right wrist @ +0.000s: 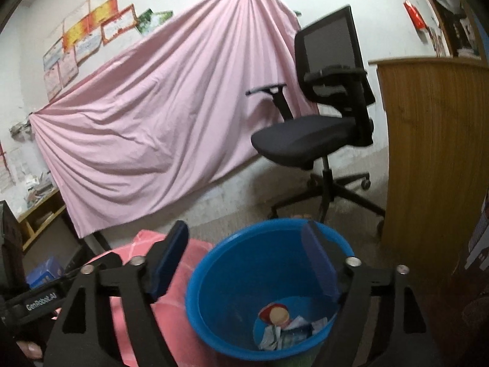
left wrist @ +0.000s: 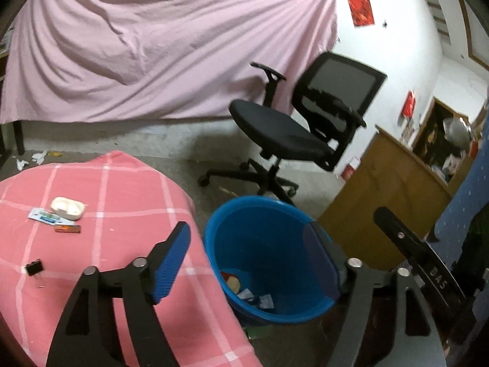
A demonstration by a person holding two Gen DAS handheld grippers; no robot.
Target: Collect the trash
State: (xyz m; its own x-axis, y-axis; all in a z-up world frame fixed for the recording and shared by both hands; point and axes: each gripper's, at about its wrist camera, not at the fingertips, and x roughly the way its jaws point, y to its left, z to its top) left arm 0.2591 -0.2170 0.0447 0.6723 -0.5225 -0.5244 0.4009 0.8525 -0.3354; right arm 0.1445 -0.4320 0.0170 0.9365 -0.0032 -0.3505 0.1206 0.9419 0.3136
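Observation:
A blue plastic bin [left wrist: 214, 238] [right wrist: 201, 278] stands on the floor beside a table draped in a pink checked cloth [left wrist: 122, 189]. At its bottom lie crumpled wrappers [right wrist: 287, 330] and a red-rimmed lid [right wrist: 276, 313]. My left gripper [left wrist: 247, 229] is open over the bin's near side, with nothing between its blue pads. Above the bin mouth my right gripper [right wrist: 244, 229] is open and empty too. On the cloth lie a blue-and-white wrapper [left wrist: 45, 216], a small orange packet [left wrist: 68, 229], a white open earbud case [left wrist: 68, 208] and a black binder clip [left wrist: 33, 269].
A black office chair [left wrist: 284, 134] [right wrist: 314, 134] stands behind the bin, before a hanging pink sheet [left wrist: 152, 46]. A wooden cabinet [right wrist: 434, 153] rises to the right. Paper scraps [left wrist: 33, 159] litter the floor at far left. A blue box [right wrist: 45, 270] sits low at left.

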